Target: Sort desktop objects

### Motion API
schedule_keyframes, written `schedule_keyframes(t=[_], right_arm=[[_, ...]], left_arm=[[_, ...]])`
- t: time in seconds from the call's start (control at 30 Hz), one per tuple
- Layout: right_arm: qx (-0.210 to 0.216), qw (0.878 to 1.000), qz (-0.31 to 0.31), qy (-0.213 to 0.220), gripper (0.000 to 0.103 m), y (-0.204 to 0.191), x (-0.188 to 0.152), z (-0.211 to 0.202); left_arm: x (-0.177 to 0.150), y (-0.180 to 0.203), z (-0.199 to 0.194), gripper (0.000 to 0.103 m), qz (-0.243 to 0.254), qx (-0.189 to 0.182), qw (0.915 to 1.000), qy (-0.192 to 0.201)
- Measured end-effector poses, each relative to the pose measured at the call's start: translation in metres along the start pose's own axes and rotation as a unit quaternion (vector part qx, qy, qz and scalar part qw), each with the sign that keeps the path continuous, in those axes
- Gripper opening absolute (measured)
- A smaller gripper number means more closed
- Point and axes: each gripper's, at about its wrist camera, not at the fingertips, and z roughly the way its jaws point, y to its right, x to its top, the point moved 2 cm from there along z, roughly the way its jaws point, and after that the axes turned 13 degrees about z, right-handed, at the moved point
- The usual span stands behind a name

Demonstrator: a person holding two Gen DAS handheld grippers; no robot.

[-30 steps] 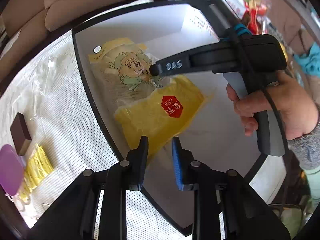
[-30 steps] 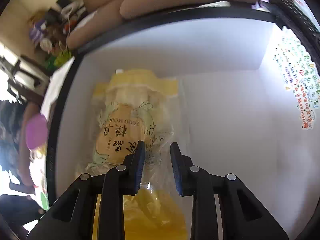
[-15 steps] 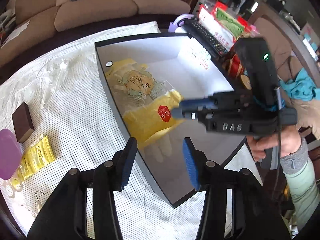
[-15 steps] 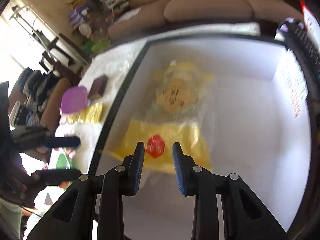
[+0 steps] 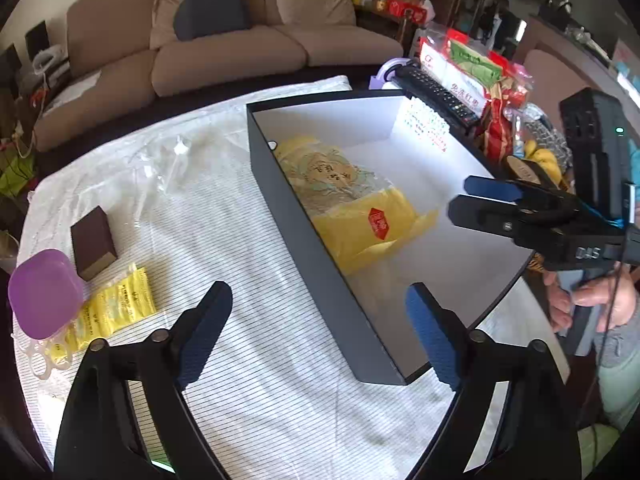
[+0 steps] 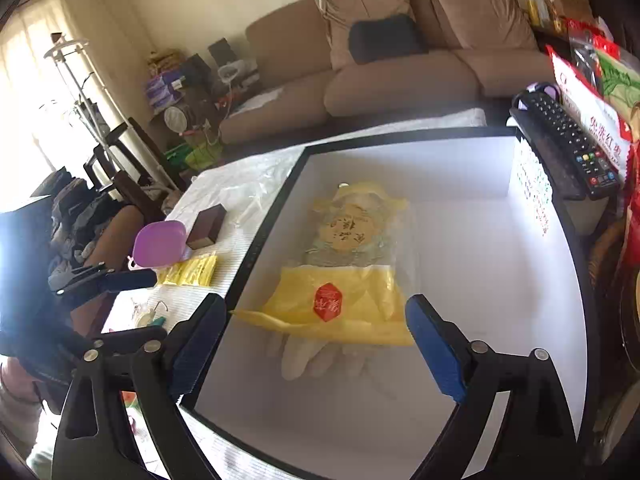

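Looking over the striped tablecloth [image 5: 248,280], we see a purple container [image 5: 44,292], brown block [image 5: 93,243] and yellow sachets [image 5: 114,312] left of the black box [image 5: 320,280], where the yellow bag [image 6: 340,300] overlaps the snack packet [image 6: 352,232]. Our left gripper [image 5: 316,328] and right gripper [image 6: 316,340] have just been opening, both wide, nothing between them.

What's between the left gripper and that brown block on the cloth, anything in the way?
Nothing visible. The left gripper, jaws just opened and empty, faces bare striped cloth up to the brown block. The purple lid and yellow sachets lie nearer, off to the side.
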Motion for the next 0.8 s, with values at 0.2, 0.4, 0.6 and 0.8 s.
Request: schedule_keyframes(t=[0.2, 0.4, 0.6, 0.8], right_arm=[[-0.105, 0.993, -0.041, 0.041, 0.103, -0.008, -0.021, -0.004], [-0.160, 0.985, -0.045, 0.048, 0.103, 0.009, -0.034, -0.009], [-0.172, 0.982, -0.044, 0.058, 0.103, 0.007, -0.042, -0.021], [-0.171, 0.982, -0.044, 0.070, 0.103, -0.008, -0.052, -0.038]], left_arm=[[-0.039, -0.004, 0.011, 0.103, -0.045, 0.017, 0.9989, -0.002], [-0.055, 0.003, 0.013, 0.103, -0.085, 0.023, 0.9958, 0.025], [-0.057, 0.011, -0.004, 0.103, -0.081, 0.040, 0.9949, 0.043], [-0.074, 0.024, -0.015, 0.103, -0.103, 0.045, 0.9925, 0.047]])
